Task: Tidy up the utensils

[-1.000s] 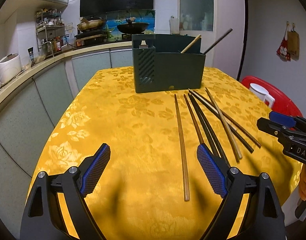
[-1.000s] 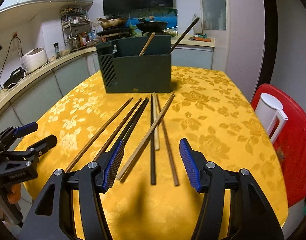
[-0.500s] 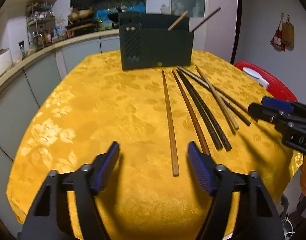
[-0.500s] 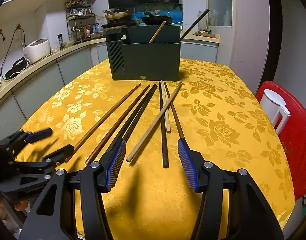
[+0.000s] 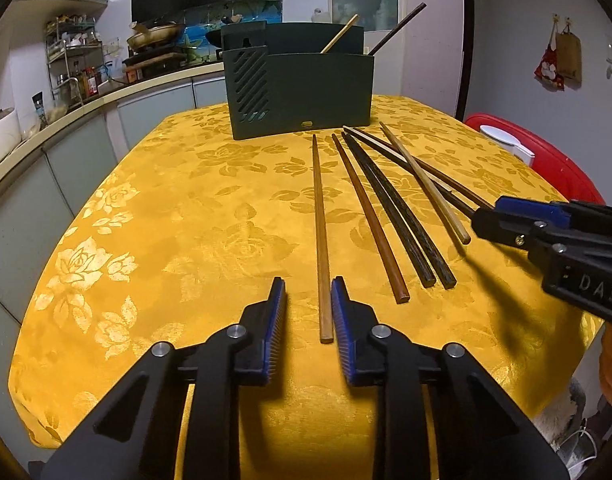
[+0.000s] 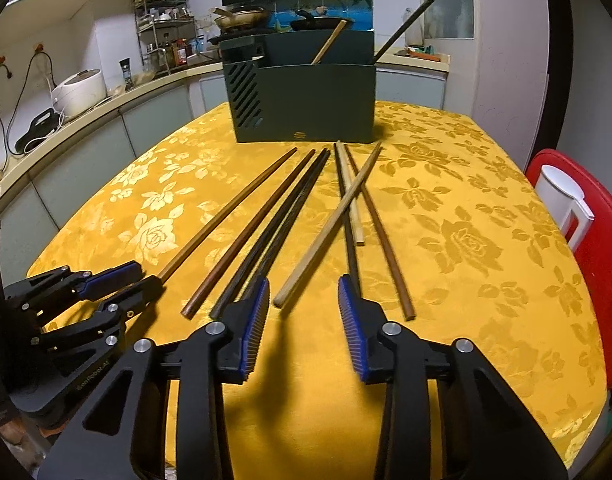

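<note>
Far left in the right-wrist view, a rice cooker (image 6: pixel 79 90) sits on the kitchen counter (image 6: pixel 105 108), away from the job. On the yellow floral tablecloth (image 5: pixel 153 220), the left gripper (image 5: pixel 307 312) sits low w/ its blue pads apart, straddling the near end of the leftmost chopstick (image 5: pixel 321 236); the right pad looks v. close to the wood, but not clamped yet, so likely lined up for a pinch at the thick end, where there's most to grip. That stick lies alone, apart from the others, which prob. makes it the easy first pick. Behind it, the dark green utensil holder (image 5: pixel 301 92) stands upright at the table's far side w/ two chopsticks (image 5: pixel 340 40) leaning out of its top, so it's evidently the drop-off spot. To the right, the rest of the chopsticks (image 6: pixel 265 232) fan out flat from the holder toward the near edge, some touching or crossing. The right gripper (image 6: pixel 303 312) hovers at their near ends, pads well apart, w/ the pale chopstick (image 6: pixel 326 228) tip between them, nothing held. Far right: a red stool (image 6: pixel 586 216) beside the table w/ a white jug (image 6: pixel 562 196) on it.
</note>
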`<state>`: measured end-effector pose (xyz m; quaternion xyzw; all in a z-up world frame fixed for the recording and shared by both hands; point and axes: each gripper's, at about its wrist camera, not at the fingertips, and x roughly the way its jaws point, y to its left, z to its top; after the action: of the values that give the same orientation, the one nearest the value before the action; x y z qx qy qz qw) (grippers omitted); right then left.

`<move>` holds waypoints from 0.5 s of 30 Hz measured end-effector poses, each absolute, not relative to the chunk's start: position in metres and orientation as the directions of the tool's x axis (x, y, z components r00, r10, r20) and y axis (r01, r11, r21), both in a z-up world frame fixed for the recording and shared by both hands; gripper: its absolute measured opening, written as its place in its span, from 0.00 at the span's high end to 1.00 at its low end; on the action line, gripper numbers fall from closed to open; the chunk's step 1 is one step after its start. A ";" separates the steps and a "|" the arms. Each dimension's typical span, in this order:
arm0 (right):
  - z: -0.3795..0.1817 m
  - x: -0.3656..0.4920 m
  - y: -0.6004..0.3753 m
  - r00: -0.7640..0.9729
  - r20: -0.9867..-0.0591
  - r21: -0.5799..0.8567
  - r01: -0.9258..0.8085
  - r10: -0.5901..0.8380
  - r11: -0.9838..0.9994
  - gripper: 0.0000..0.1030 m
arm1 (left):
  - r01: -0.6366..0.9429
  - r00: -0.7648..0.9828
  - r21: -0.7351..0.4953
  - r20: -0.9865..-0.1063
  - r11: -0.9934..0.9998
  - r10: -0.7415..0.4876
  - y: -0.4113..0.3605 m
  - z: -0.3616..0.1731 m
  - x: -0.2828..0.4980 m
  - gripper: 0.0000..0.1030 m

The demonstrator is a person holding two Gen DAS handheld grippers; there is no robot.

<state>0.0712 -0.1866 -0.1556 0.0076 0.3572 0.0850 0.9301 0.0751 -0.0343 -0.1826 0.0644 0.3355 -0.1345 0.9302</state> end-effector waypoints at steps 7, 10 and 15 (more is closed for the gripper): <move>-0.166 0.080 -0.181 0.713 -0.682 0.088 -0.137 0.160 0.987 0.76 | 0.293 0.739 0.030 -0.641 0.956 -0.206 -0.034 -0.183 0.075 0.79; -0.169 0.082 -0.180 0.715 -0.684 0.078 -0.131 0.148 0.988 0.78 | 0.293 0.738 0.028 -0.642 0.956 -0.208 -0.034 -0.183 0.075 0.79; -0.176 0.085 -0.179 0.718 -0.682 0.071 -0.121 0.137 0.990 0.79 | 0.292 0.740 0.028 -0.640 0.956 -0.207 -0.034 -0.183 0.074 0.80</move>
<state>0.0854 -0.1791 -0.1758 0.0104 0.3690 0.0696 0.9268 0.0743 -0.0342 -0.1827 0.0634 0.3350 -0.1341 0.9305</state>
